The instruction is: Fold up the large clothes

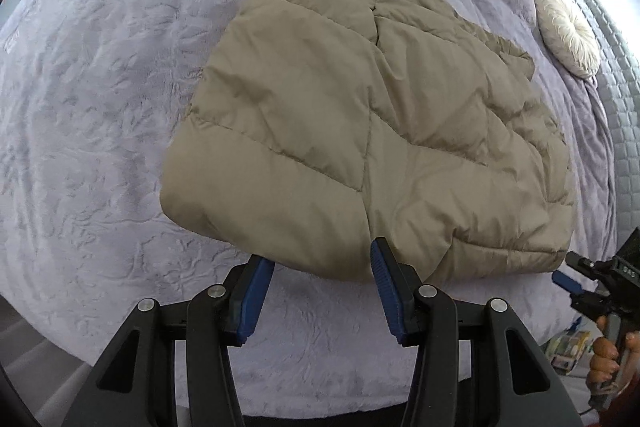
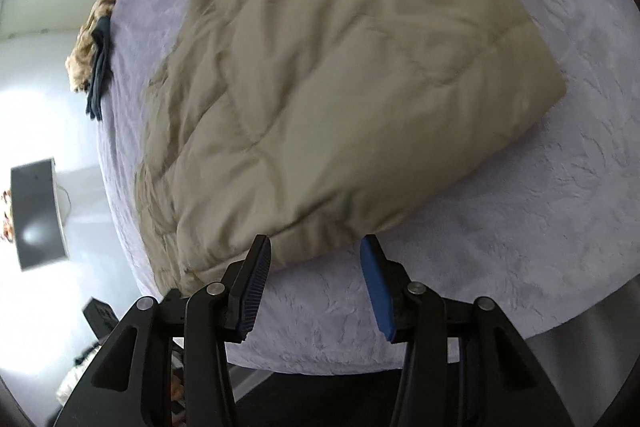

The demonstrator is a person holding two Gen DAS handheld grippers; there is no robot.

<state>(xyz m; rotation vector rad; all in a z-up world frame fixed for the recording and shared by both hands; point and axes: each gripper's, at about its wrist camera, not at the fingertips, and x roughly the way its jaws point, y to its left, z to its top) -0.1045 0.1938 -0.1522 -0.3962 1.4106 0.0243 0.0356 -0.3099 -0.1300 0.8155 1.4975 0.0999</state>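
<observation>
Your left claw (image 1: 320,291) and right claw (image 2: 316,283) both hang with jaws apart and empty, just above the near hem of the folded tan puffer jacket (image 1: 360,123) lying flat on the lavender bed (image 1: 100,107); a round cushion (image 1: 568,31) sits beyond.

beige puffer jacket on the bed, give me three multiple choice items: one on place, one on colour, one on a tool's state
1. Where does the beige puffer jacket lie?
A. on the lavender bedspread
B. on the floor
C. on a chair

2. What colour are the pads on the left tool?
A. red
B. blue
C. white

3. What state is the right tool in?
A. shut on the jacket
B. shut on nothing
C. open, holding nothing

Answers: 1 A, bedspread shows all around the folded jacket. 2 B, both inner pads are blue. 3 C, its fingers stand apart with only bedspread and the jacket's near edge seen through the gap.
</observation>
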